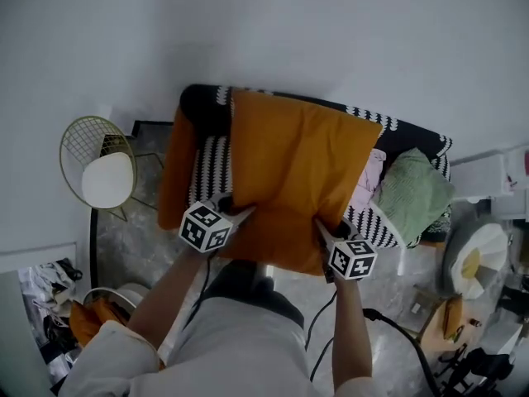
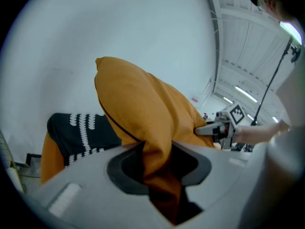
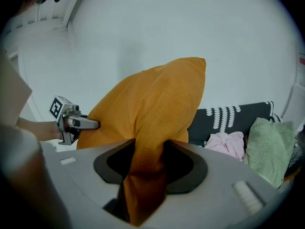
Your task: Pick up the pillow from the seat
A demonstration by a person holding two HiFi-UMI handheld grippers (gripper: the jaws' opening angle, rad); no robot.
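Note:
A large orange pillow [image 1: 297,180] is lifted off the black-and-white patterned seat [image 1: 211,160], held by its near edge. My left gripper [image 1: 234,214] is shut on the pillow's lower left corner. In the left gripper view the orange fabric [image 2: 143,113] bunches between the jaws of that gripper [image 2: 157,171]. My right gripper [image 1: 324,227] is shut on the lower right corner. The right gripper view shows the pillow [image 3: 152,109] pinched in its jaws [image 3: 147,171]. Each gripper view also shows the other gripper at the pillow's far edge.
A second orange pillow [image 1: 178,168] leans on the seat's left end. A pink cloth [image 1: 368,180] and a green cushion [image 1: 417,193] lie at the seat's right end. A gold wire stool [image 1: 99,168] stands to the left. Clutter lies on the floor at right.

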